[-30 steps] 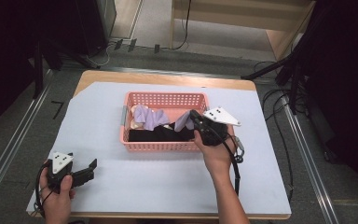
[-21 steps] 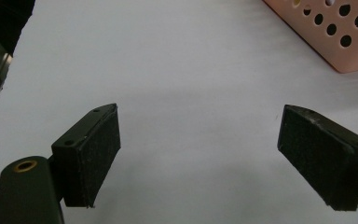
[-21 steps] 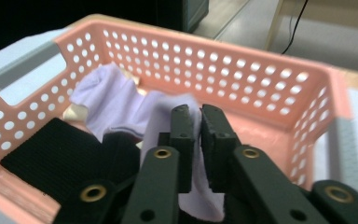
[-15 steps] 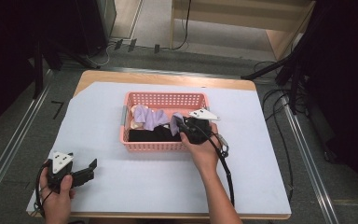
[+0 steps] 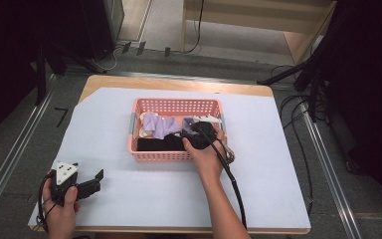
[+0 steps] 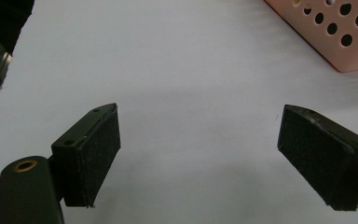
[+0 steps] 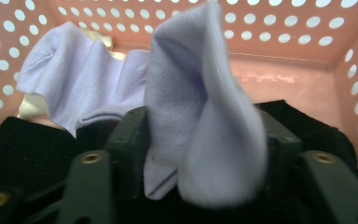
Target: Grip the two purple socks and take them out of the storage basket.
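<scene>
Two hands work at the white table (image 5: 129,199), each holding a gripper. At the near left corner, the left hand (image 5: 62,211) rests low on the table, its left gripper (image 5: 97,179) lying level and pointing right toward the pink basket (image 5: 176,105), well apart from it; the jaws stand wide with only bare table between them. Further right, the right forearm reaches forward from the table's near edge, the wrist bent down over the basket's front wall. Its right gripper (image 5: 184,132) is inside the basket, jaws just opening, with a lavender sock (image 7: 200,116) loose between them, draped over black cloth (image 7: 23,154).
</scene>
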